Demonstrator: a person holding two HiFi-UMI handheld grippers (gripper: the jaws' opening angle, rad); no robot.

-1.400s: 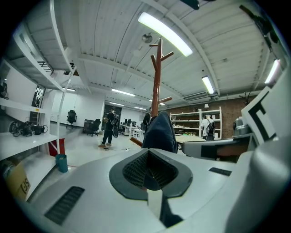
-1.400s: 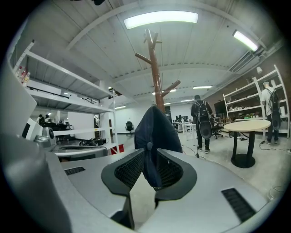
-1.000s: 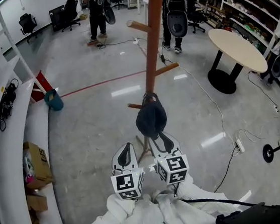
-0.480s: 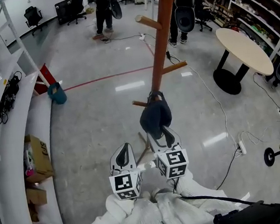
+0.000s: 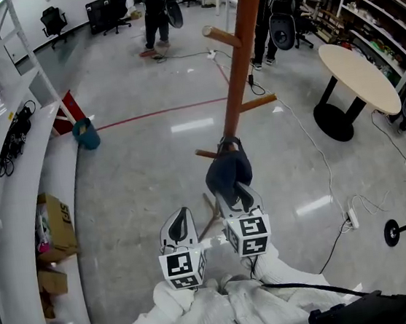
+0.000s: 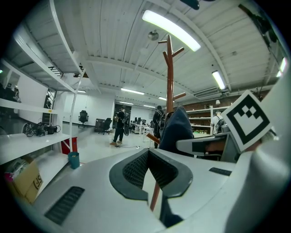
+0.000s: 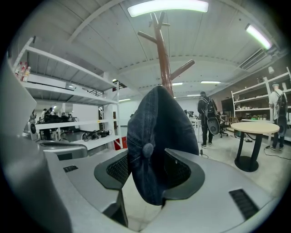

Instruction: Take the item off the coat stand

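Note:
A dark blue cap (image 5: pixel 227 171) hangs from a low peg of the brown wooden coat stand (image 5: pixel 242 50). My right gripper (image 5: pixel 237 194) reaches up under it, and the cap (image 7: pixel 157 132) hangs down between the wide-spread jaws of the right gripper (image 7: pixel 150 167). The pads stand apart from the cloth, so this gripper is open. My left gripper (image 5: pixel 183 223) hangs beside it to the left, lower and clear of the cap. The left gripper (image 6: pixel 148 152) is shut with its tips together on nothing. From there the cap (image 6: pixel 176 132) and stand (image 6: pixel 169 68) show to the right.
White shelving (image 5: pixel 12 166) with a cardboard box (image 5: pixel 53 227) runs along the left. A teal bin (image 5: pixel 88 133) stands beyond it. A round table (image 5: pixel 357 72) is at the right, with cables (image 5: pixel 322 172) across the floor. People (image 5: pixel 158 9) stand far back.
The right gripper has edged up so the cap's lower part now hangs between its jaws, which stand wider. The left gripper has stayed beside it.

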